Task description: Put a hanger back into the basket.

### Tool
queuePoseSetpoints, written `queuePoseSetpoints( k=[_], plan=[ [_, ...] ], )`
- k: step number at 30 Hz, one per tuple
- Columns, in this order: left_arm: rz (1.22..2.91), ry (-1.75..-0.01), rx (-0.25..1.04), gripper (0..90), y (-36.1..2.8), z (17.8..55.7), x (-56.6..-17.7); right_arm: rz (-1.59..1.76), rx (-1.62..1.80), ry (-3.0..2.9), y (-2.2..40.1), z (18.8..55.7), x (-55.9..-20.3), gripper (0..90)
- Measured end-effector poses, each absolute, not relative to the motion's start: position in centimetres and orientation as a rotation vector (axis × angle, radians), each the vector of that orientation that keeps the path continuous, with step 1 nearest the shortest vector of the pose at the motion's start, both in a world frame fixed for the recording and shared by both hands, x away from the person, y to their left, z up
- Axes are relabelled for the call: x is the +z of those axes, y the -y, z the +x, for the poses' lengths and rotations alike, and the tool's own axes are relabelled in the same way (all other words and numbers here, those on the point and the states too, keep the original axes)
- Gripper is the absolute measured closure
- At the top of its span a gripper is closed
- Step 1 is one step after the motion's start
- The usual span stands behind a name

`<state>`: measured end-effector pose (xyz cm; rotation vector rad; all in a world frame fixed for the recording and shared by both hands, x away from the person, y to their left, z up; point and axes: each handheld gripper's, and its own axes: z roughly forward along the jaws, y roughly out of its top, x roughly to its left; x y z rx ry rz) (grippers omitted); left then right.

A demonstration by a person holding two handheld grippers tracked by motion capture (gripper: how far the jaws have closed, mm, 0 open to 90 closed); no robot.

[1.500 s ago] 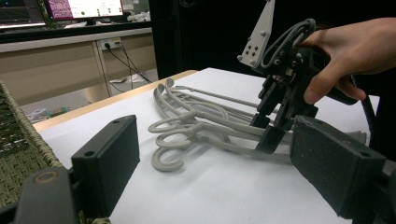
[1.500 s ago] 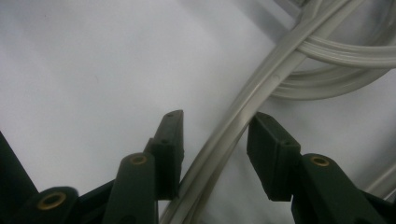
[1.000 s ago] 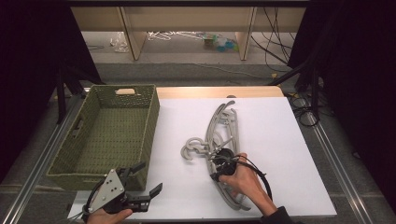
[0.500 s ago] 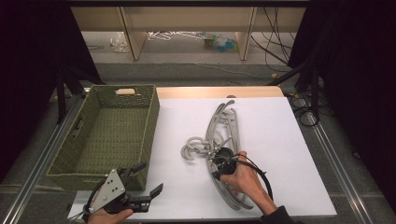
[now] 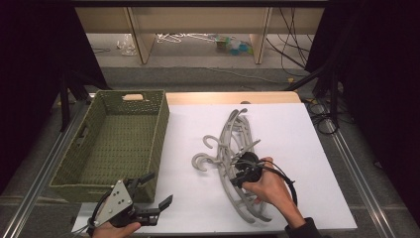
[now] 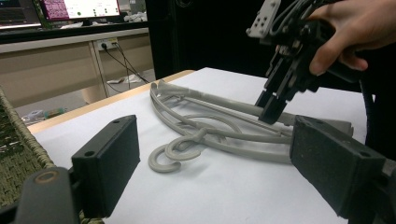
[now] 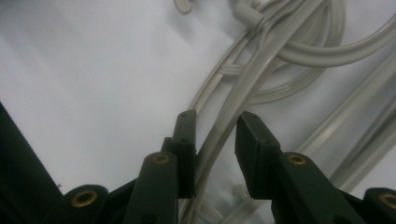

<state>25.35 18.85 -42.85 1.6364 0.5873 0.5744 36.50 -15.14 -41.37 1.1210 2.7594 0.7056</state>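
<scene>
Several grey plastic hangers (image 5: 233,144) lie tangled on the white table top (image 5: 307,148). My right gripper (image 5: 238,171) points down into the pile, and its jaws have just been closing. One hanger's arm (image 7: 254,65) runs between its pads, and my right gripper (image 7: 215,133) presses on that arm. The left gripper view shows the right gripper (image 6: 271,109) in a person's hand, with its tips on a hanger bar (image 6: 224,105). My left gripper (image 5: 158,189) rests at the table's front left, jaws wide apart and holding nothing, aimed at the pile (image 6: 196,135).
A green woven basket (image 5: 161,124) stands on the left, next to the left gripper, with its rim (image 6: 21,140) close by. Cables and a low shelf lie beyond the table's far edge. White table surface stretches to the right of the hangers.
The right hand has risen slightly over the pile with its jaws around the same hanger arm. The left gripper and the basket stay where they were.
</scene>
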Motion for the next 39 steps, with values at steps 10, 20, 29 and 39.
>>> queuePoseSetpoints(
  k=[10,20,29,39],
  plan=[
    [1.638,-0.588,0.576,15.8,-18.9,25.4,-42.9,1.176,0.791,-2.724,19.5,36.9,-39.4,74.3],
    [1.634,-0.590,0.575,15.9,-18.9,25.3,-42.8,1.159,0.806,-2.695,23.0,36.8,-39.1,78.4],
    [1.639,-0.587,0.578,15.9,-18.9,25.4,-42.8,1.188,0.984,-2.620,25.7,37.0,-38.3,82.4],
    [1.639,-0.588,0.577,15.9,-18.8,25.3,-42.9,0.988,1.081,-2.699,24.3,36.2,-37.3,82.4]
  ],
)
